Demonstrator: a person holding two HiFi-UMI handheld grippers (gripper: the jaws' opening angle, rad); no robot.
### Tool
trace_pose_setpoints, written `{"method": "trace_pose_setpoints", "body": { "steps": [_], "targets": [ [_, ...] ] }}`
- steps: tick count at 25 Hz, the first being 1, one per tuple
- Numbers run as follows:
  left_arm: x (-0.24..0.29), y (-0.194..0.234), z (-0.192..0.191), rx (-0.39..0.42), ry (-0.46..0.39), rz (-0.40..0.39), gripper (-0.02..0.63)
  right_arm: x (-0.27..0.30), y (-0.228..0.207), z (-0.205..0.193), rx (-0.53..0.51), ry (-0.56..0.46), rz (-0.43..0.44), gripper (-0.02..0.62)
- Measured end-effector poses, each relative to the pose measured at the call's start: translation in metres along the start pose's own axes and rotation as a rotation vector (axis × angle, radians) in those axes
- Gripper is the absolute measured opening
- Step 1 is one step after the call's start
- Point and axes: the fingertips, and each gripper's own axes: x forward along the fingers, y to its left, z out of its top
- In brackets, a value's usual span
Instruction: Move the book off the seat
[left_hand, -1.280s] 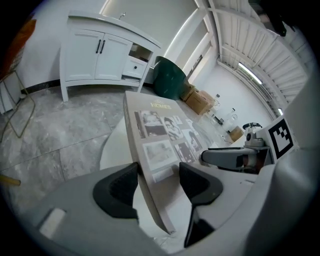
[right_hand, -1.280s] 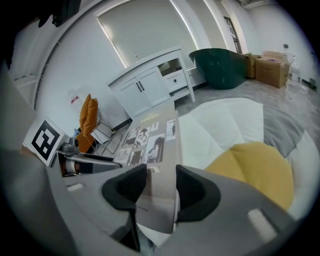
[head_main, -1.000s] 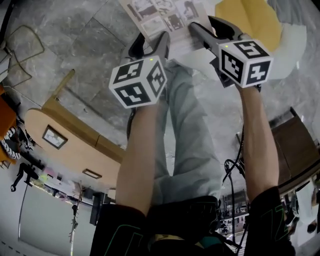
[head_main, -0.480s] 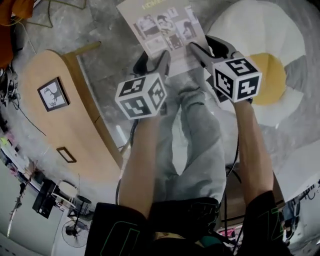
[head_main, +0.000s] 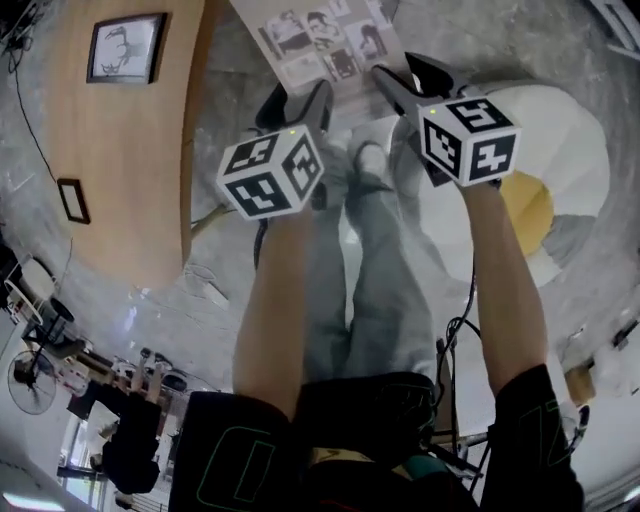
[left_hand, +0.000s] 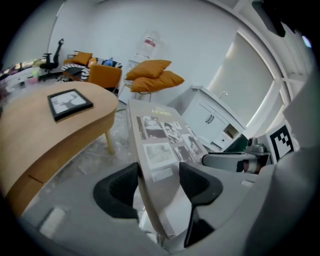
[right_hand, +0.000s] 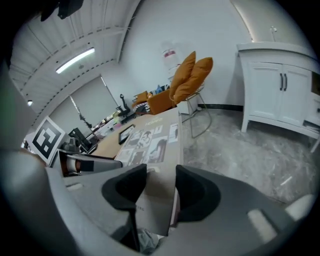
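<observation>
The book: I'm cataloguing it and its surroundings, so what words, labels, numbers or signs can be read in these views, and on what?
No text reads clearly.
Book: gold title at the cover's top, too blurred to read; small print lower down, too small.
Marker cubes: black-and-white square patterns, no words.
Water bottle: red label, too small to read.
</observation>
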Motion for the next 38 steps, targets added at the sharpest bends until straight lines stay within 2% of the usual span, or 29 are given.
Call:
{"method": "trace_pose_setpoints", "body": {
  "steps": [4,6,12,17,20,27,34,38],
  "targets": [
    [-0.039,0.072,-0.029,-0.112,-0.047,0.119,0.259,0.052,0.066,-0.019,-0.085,0.073,0.119,0.179],
    [-0.059,0.103,-0.037,-0.163,-0.099,0.18,0.259,0.075,0.097,-0.02,-0.144,0.091,0.186,0.179],
    [-0.089,0.115,-0.043,-0.28,-0.213,0.304,0.259,0.086,0.127,-0.008,-0.271,0.129,0.324,0.179],
    [-0.153,0.208,-0.048,-0.386,-0.287,0.413,0.259,0.145,0.233,0.0,-0.381,0.179,0.433,0.179],
    [-0.181,0.245,-0.055,-0.438,-0.312,0.471,0.259,0.17,0.278,-0.001,-0.422,0.212,0.487,0.179],
    [-0.204,0.314,-0.081,-0.507,-0.319,0.531,0.259,0.224,0.337,-0.025,-0.47,0.263,0.532,0.183],
    [-0.219,0.386,-0.083,-0.569,-0.309,0.546,0.259,0.281,0.391,-0.024,-0.493,0.32,0.551,0.184],
    [-0.225,0.421,-0.08,-0.599,-0.312,0.54,0.259,0.307,0.416,-0.02,-0.491,0.349,0.533,0.186]
  ]
}}
